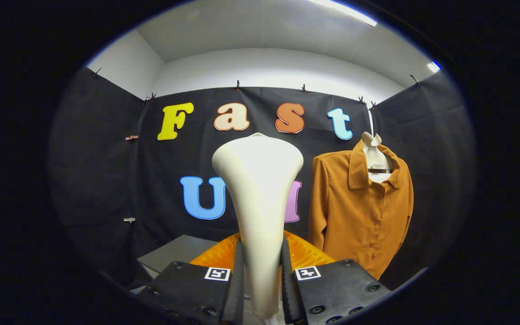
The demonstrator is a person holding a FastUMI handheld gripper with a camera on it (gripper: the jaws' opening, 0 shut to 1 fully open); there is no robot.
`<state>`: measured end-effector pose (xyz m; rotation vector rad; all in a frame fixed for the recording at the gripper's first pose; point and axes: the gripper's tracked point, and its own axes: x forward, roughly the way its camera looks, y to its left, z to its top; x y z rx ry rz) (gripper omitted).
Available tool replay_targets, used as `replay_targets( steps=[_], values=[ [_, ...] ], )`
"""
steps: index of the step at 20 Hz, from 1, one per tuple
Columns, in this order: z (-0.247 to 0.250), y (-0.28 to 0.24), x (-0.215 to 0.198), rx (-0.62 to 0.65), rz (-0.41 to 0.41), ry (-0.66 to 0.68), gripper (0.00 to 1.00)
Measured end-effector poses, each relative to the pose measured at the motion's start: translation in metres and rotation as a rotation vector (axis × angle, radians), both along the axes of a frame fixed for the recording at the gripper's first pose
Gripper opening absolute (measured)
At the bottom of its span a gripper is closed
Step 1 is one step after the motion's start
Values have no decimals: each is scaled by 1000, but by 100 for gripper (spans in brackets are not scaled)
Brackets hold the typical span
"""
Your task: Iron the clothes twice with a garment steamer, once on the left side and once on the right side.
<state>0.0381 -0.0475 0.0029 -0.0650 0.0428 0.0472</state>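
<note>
Item one, nearest: my tool (262,289), its two fingers (238,275) pressed against either side of the narrow neck of the garment steamer (260,198), pinching it.

Item two: the garment steamer itself, cream-white, standing upright between my fingers and flaring into a broad, rounded head well above them.

Item three: orange ribbed material (303,253) just behind the steamer's neck, showing on both sides of it; I cannot tell what it belongs to.

Item four: a grey surface (176,255), low and to the left of the steamer, beyond my fingers.

Item five, farthest: a rust-orange shirt (359,212) with buttons down the front and a collar, hanging on a white hanger (374,155) against the black cloth wall (102,171), to the right of the steamer and well apart from it.
</note>
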Motion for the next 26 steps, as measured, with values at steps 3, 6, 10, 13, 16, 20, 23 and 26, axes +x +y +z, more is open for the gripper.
replay_targets(
  steps=[3, 6, 10, 13, 16, 20, 23, 26],
  values=[
    [-1, 7, -3, -6, -8, 8, 37],
    [1, 8, -6, -14, -17, -3, 37],
    [3, 10, -7, -25, -14, -5, 37],
    [4, 10, -8, -24, -16, -7, 37],
    [5, 11, -9, -25, -19, -8, 37],
    [5, 13, -9, -33, -26, -4, 37],
    [5, 14, -10, -40, -27, -8, 37],
    [4, 16, -9, -47, -27, -8, 37]
  ],
)
